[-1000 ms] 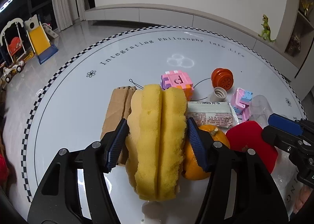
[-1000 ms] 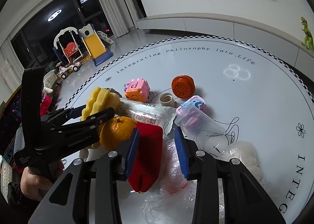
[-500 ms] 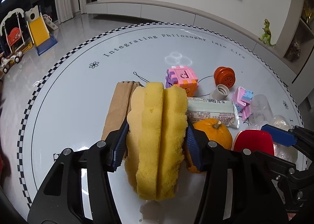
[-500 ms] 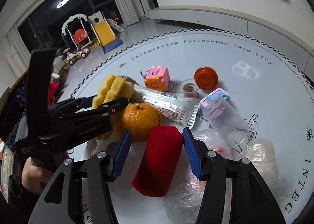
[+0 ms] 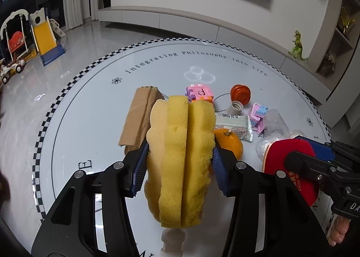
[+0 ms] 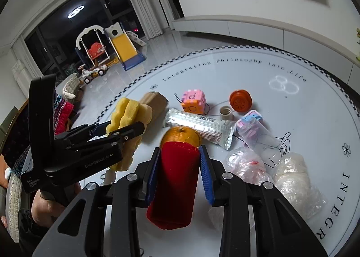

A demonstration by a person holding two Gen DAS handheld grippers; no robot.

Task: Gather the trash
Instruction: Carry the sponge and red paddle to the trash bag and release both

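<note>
My left gripper [image 5: 180, 167] is shut on a folded yellow sponge [image 5: 180, 155] and holds it above the round white table [image 5: 90, 104]; the sponge also shows in the right wrist view [image 6: 128, 119]. My right gripper [image 6: 178, 173] is shut on a red packet [image 6: 175, 187], lifted off the table; the packet also shows in the left wrist view [image 5: 281, 155]. An orange [image 6: 182, 135] lies just beyond the red packet. A silver snack wrapper [image 6: 198, 124], crumpled clear plastic bags [image 6: 245, 164] and a brown cardboard piece [image 5: 139, 115] lie on the table.
A pink foam cube [image 6: 193, 101], an orange yo-yo [image 6: 240, 100], a white bottle cap [image 6: 226, 113], pink and blue blocks under a clear cup [image 6: 252, 126] and a white bag [image 6: 294, 178] lie on the table. A toy slide [image 6: 123, 52] stands on the floor beyond.
My right gripper has closed on the red packet and lifted it. My left gripper has risen a little with the sponge still in it.
</note>
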